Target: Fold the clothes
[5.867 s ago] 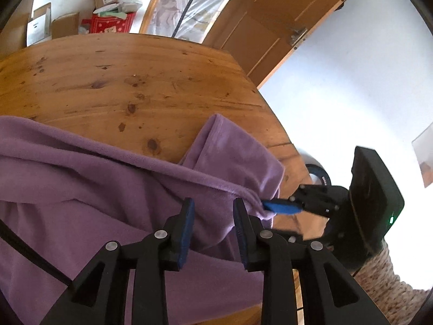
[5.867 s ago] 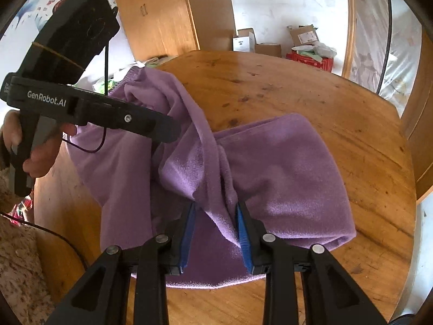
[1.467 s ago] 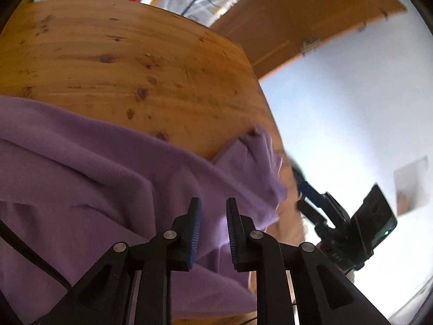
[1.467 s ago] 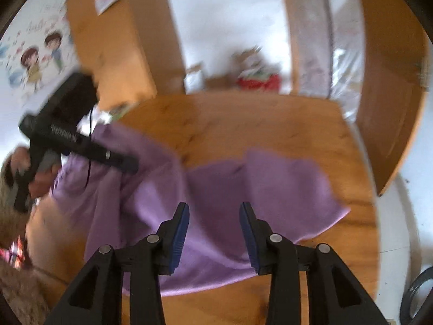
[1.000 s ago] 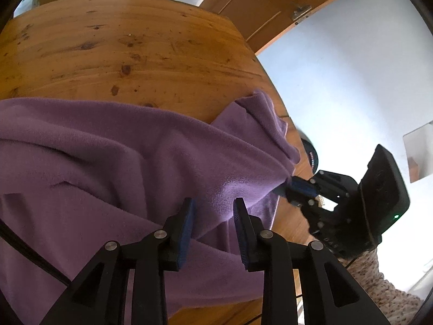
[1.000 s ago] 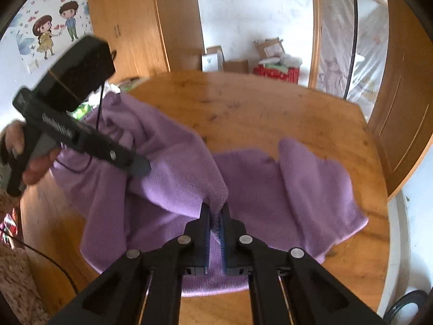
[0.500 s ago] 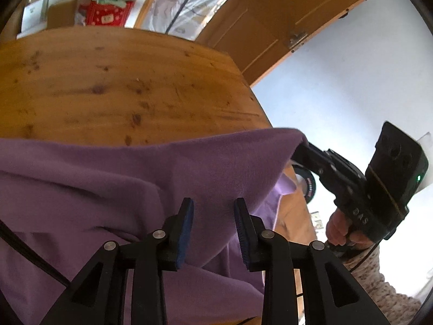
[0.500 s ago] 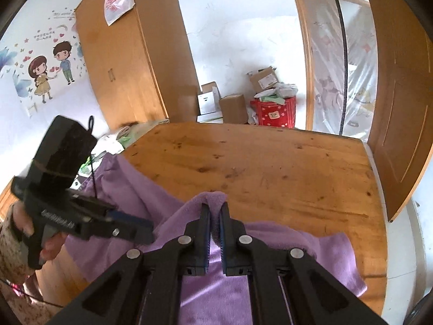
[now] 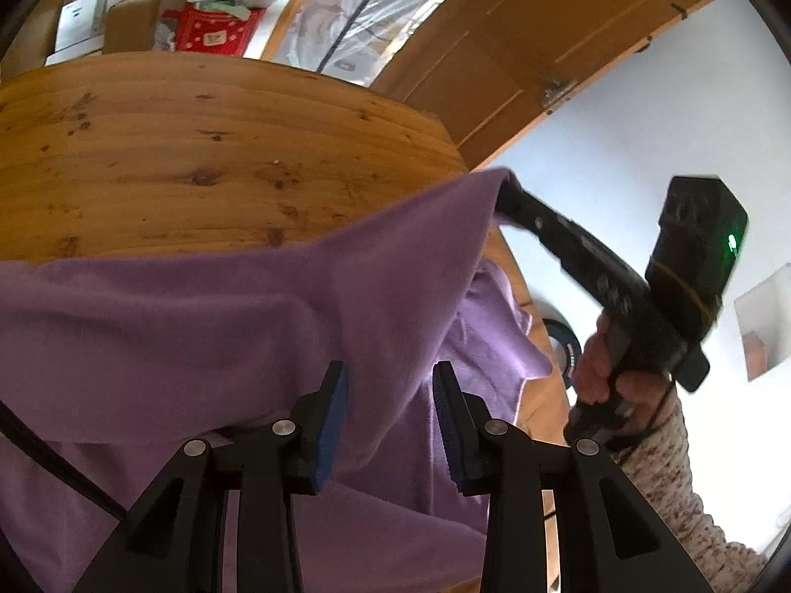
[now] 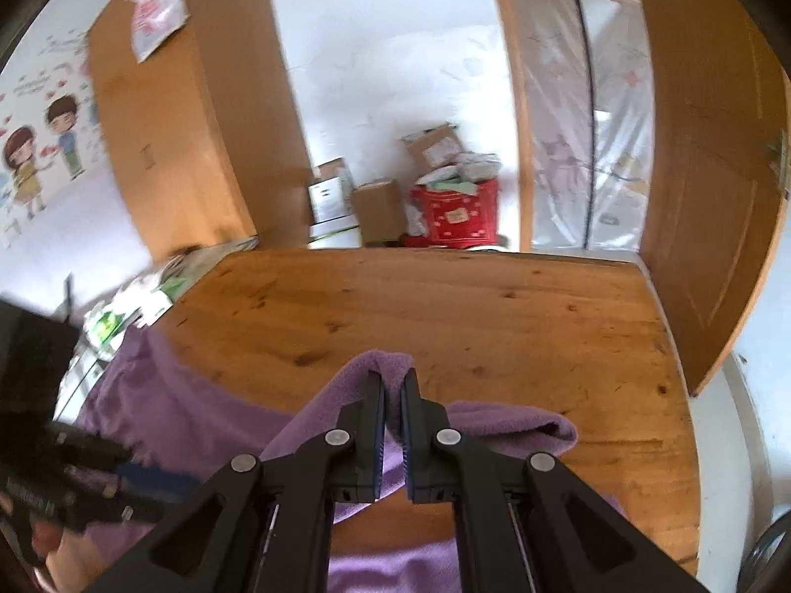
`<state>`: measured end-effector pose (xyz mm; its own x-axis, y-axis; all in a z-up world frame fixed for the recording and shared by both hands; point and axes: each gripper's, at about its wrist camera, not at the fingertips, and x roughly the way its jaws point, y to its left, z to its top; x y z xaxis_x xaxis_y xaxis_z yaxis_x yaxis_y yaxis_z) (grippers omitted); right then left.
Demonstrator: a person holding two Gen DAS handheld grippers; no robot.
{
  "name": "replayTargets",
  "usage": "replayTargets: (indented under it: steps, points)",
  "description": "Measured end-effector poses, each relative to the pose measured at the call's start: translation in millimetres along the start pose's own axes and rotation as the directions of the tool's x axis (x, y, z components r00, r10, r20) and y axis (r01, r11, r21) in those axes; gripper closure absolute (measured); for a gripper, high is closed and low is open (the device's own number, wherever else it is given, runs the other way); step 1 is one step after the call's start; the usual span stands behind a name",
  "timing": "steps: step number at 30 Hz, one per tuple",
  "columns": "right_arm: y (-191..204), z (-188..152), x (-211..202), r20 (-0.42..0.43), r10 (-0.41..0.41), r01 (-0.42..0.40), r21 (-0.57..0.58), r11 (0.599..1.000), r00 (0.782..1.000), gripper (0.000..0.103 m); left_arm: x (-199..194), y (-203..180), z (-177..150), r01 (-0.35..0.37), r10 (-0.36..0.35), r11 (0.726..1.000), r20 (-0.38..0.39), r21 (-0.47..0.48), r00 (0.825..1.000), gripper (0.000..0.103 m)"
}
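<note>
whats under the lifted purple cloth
Under the raised fold of the purple cloth lies a lower layer of the same cloth, spread on the wooden table. Whatever sits beneath that lower layer is covered.

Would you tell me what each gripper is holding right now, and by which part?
The right gripper pinches a raised fold at the purple garment's edge. The left gripper stands open, gripping nothing.
</note>
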<state>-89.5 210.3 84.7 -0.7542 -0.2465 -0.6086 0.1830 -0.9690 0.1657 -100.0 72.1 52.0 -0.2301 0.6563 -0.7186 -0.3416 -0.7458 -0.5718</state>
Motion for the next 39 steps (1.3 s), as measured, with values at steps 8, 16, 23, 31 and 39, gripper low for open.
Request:
replayTargets:
  steps: [8, 16, 23, 31, 39]
  points:
    - [-30, 10, 39, -0.06, -0.093, 0.096, 0.04, 0.995, 0.994, 0.093, -4, 22, 0, -0.024, 0.024, 0.998, 0.008, -0.05, 1.0, 0.067]
    - [-45, -1, 36, -0.124, -0.107, 0.12, 0.1, 0.988, 0.986, 0.072, -28, 46, -13, -0.066, 0.069, 0.993, 0.029, -0.097, 0.997, 0.067]
    - [-45, -19, -20, -0.083, -0.119, 0.129, 0.12, 0.984, 0.989, 0.069, -86, 91, -46, -0.148, 0.169, 0.967, 0.088, -0.205, 0.982, 0.067]
    - [-51, -62, -78, -0.076, -0.137, 0.152, 0.242, 0.958, 0.988, 0.063, -142, 139, -107, -0.229, 0.278, 0.915, 0.107, -0.333, 0.954, 0.067]
    - [9, -120, -102, -0.121, -0.019, 0.034, 0.128, 0.991, 0.993, 0.062, -187, 171, -166, -0.243, 0.342, 0.856, 0.147, -0.455, 0.928, 0.067]
